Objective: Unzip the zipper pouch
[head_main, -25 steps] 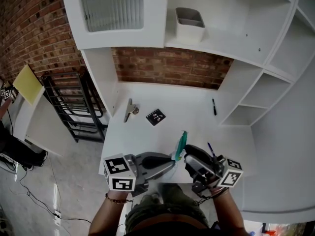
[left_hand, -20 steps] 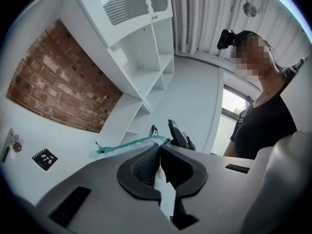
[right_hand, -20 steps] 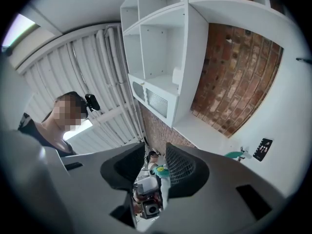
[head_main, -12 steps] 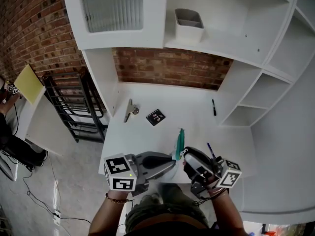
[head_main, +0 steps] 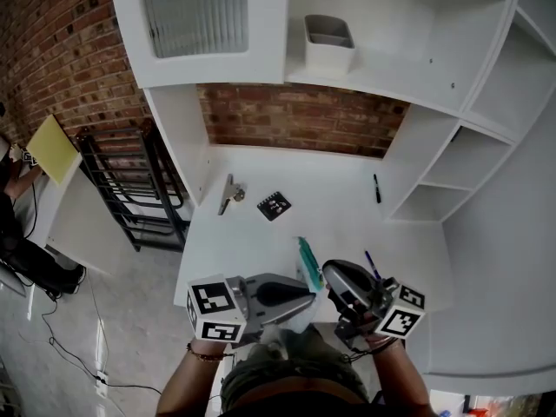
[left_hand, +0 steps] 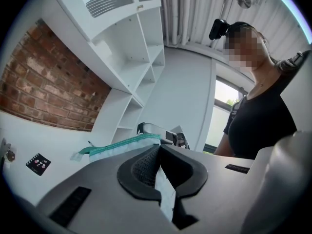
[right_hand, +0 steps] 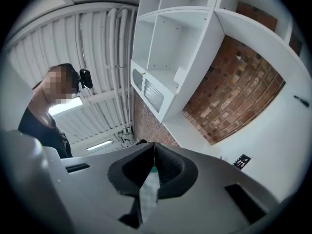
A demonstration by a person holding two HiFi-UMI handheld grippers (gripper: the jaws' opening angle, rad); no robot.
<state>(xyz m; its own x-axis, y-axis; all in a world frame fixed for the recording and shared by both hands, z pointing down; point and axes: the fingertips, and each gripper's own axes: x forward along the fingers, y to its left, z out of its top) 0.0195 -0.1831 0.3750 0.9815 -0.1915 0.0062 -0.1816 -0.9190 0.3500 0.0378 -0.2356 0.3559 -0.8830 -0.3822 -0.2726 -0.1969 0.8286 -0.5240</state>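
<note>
The zipper pouch [head_main: 306,262] is translucent white with a teal zipper band. It is held up over the desk's near edge between both grippers. My left gripper [head_main: 310,293] comes in from the left and is shut on the pouch's lower fabric. My right gripper [head_main: 327,276] is shut on the pouch from the right. In the left gripper view the teal zipper edge [left_hand: 119,145] runs leftwards beyond the closed left gripper [left_hand: 158,148], with pale fabric pinched between the pads. In the right gripper view a strip of pouch [right_hand: 147,190] sits inside the closed right gripper [right_hand: 154,145].
On the white desk [head_main: 339,207] lie a metal clip [head_main: 228,195], a small black card [head_main: 273,205], a black pen [head_main: 377,188] and a blue pen [head_main: 371,263]. A white bin [head_main: 330,43] stands on the shelf above. A black rack [head_main: 130,189] stands left of the desk.
The right gripper has closed onto the pouch. The pouch's teal top has swung from leaning right to leaning left, and both grippers have shifted slightly.
</note>
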